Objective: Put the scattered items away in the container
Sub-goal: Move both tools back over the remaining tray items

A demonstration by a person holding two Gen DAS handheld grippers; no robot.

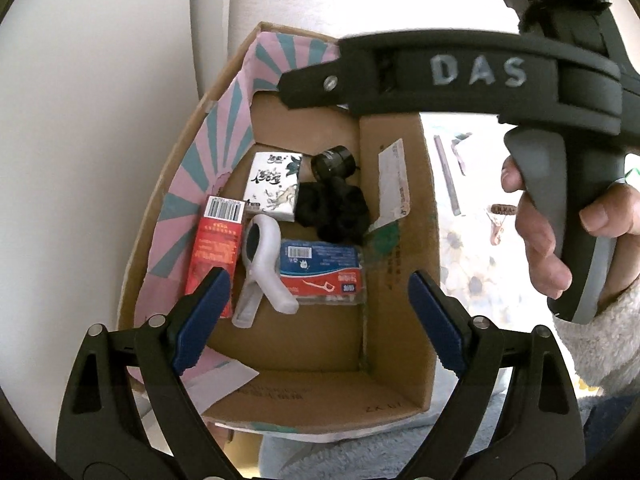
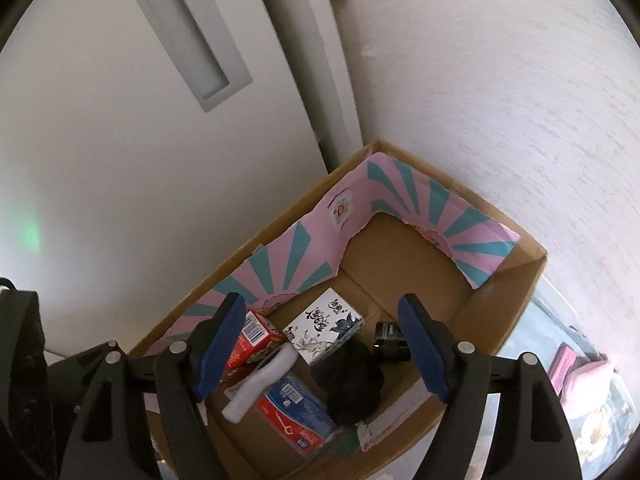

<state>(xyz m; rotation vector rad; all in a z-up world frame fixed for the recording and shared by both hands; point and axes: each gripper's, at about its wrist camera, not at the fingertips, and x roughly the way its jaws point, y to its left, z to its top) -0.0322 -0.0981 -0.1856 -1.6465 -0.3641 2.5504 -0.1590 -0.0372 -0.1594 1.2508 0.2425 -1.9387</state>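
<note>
A cardboard box (image 1: 400, 384) with a pink and teal inner lining holds a red box (image 1: 216, 244), a white tissue pack (image 1: 274, 184), a white clip (image 1: 262, 268), a blue and red floss pack (image 1: 320, 268), a black scrunchie (image 1: 334, 210) and a small black cylinder (image 1: 332, 160). My left gripper (image 1: 320, 320) is open and empty above the box. My right gripper (image 2: 324, 348) is open and empty above the same box (image 2: 516, 316), and its body crosses the top of the left wrist view (image 1: 440, 76). The same items show in the right wrist view.
The box stands against a white wall (image 2: 500, 100) and a white door (image 2: 120, 160). A floral cloth (image 1: 472, 248) lies to its right with a thin grey stick (image 1: 448, 176) and a small brown item (image 1: 500, 220) on it. A pink object (image 2: 576, 368) lies at right.
</note>
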